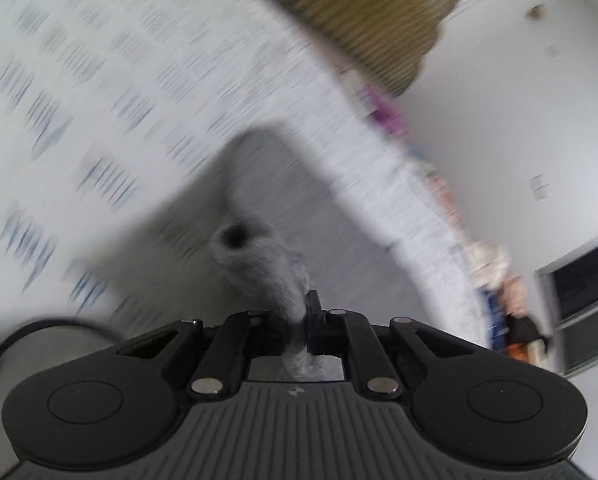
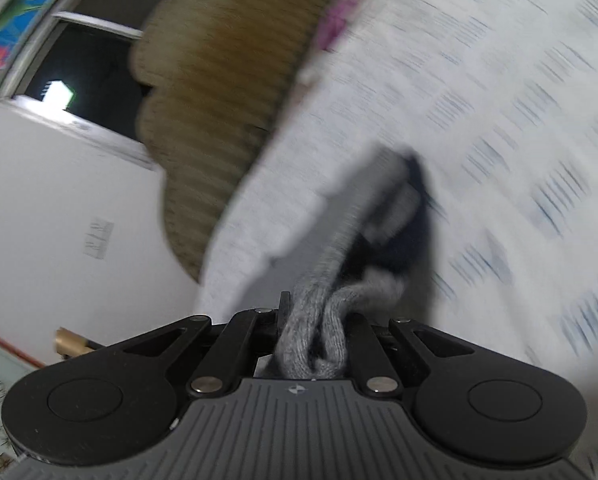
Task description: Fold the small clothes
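Observation:
A small grey knit garment [image 1: 259, 264] hangs from my left gripper [image 1: 295, 316], which is shut on one end of it; a dark opening shows in the bunched fabric. In the right wrist view my right gripper [image 2: 315, 320] is shut on the bunched grey knit garment [image 2: 339, 248], which stretches away toward a dark blue part [image 2: 415, 232]. Both views are blurred by motion. The garment is lifted over a white sheet with blue dashes [image 1: 99, 100].
The patterned white bed surface [image 2: 499, 120] fills much of both views. A tan ribbed cushion or headboard [image 1: 359, 12] [image 2: 227, 92] sits at its far edge. A white wall [image 1: 519, 120] and a dark window [image 2: 83, 60] lie beyond. Colourful items [image 1: 499, 280] line the bed's edge.

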{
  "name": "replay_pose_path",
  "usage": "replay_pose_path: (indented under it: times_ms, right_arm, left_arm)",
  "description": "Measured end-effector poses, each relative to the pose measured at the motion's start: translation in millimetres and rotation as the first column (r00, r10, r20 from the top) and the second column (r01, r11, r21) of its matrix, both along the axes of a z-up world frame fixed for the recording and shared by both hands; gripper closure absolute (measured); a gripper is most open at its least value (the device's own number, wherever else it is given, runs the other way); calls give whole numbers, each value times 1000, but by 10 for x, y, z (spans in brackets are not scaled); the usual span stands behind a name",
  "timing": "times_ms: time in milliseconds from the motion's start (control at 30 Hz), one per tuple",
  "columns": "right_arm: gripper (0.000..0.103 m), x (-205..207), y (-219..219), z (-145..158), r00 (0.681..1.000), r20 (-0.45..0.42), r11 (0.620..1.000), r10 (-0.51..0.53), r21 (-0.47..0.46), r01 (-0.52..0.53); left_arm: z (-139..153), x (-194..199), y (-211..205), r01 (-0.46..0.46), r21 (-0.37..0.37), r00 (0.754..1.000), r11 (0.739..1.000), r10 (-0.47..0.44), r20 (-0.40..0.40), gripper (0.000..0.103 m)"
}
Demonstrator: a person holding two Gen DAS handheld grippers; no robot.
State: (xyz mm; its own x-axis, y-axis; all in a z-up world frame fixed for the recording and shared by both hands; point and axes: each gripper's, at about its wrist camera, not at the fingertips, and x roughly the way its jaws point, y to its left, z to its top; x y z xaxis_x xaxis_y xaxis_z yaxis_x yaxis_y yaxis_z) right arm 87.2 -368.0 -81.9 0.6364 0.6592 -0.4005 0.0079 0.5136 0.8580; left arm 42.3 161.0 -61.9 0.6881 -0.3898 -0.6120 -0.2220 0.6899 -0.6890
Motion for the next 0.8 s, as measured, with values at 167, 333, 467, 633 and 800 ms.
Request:
replay_pose_path:
  times_ms: [167, 333, 467, 633, 800]
  right_arm:
    - [77, -71, -7, -178, 999, -44, 993, -25, -114, 19]
    - [47, -194, -260, 432, 984, 166, 933, -68, -337, 122]
    - [47, 191, -179, 760, 966, 259, 926, -12, -361, 109]
    - [46, 914, 566, 807, 948, 286, 866, 141, -500, 22]
    - [47, 1406, 1263, 440, 950, 193, 691, 244, -722, -31]
  left_arm:
    - [-218, -82, 60, 23, 61, 1000, 998, -22, -11, 91]
    - [415, -310, 171, -37, 312, 994, 949, 4, 107, 70]
    - [849, -50, -139, -132, 522, 954, 843, -35, 298, 17]
    - [652, 889, -835, -62, 669, 954, 741, -153, 258, 17]
    - [151, 1599, -1201, 46, 770, 985, 637, -159, 73, 18]
